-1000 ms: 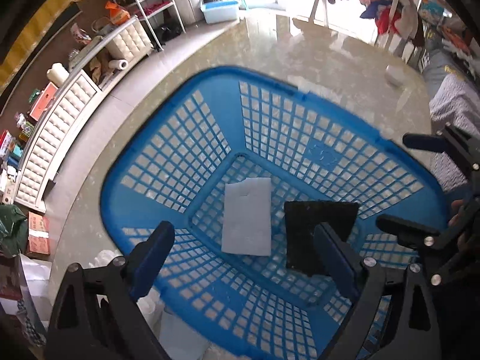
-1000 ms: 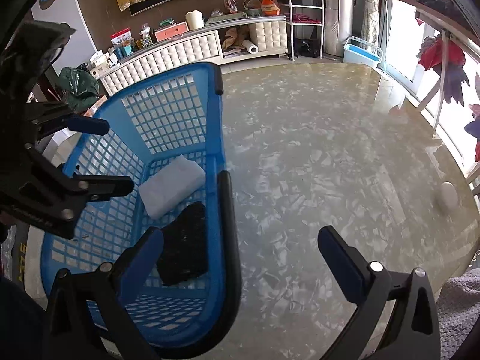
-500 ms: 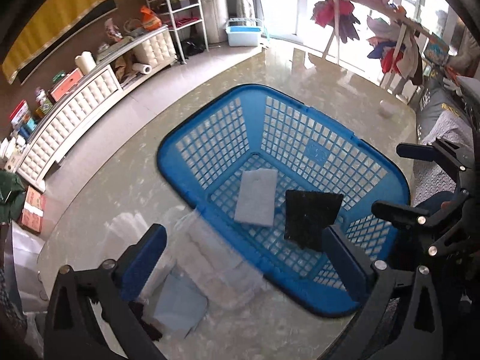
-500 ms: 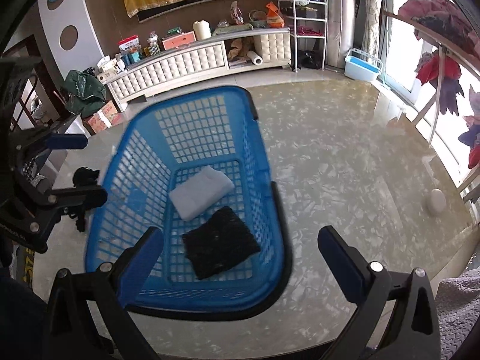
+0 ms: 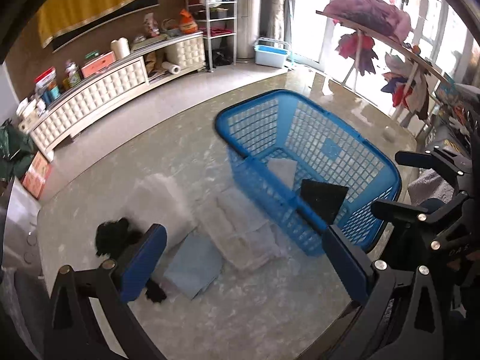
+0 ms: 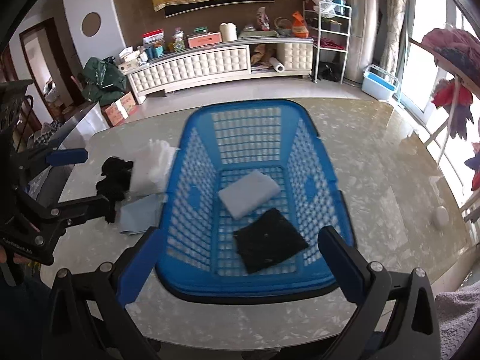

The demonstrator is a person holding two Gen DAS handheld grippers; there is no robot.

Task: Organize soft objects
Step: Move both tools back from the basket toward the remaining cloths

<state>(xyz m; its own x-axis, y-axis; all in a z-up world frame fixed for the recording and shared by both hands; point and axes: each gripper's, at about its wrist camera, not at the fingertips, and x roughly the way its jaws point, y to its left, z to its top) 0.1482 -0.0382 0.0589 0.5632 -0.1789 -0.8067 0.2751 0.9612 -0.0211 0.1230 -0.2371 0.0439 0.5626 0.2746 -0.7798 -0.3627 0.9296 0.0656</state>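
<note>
1. Your marble bench stands in a living room, a tufted sideboard behind it.
2. Both tongs gape empty: left tongs, right tongs; the left has just been opening.
3. The blue basket holds a white pad and a black pad.
4. Loose cloths lie left of the basket; the blue cloth sits just ahead of your left tongs, nearer that hand.
5. The basket wall stands between them and the right tongs.

Bench: glossy, marbled beige top.
On it: blue basket; beside it a white folded cloth, black cloth, pale blue cloth, beige towel; small white object well apart.
</note>
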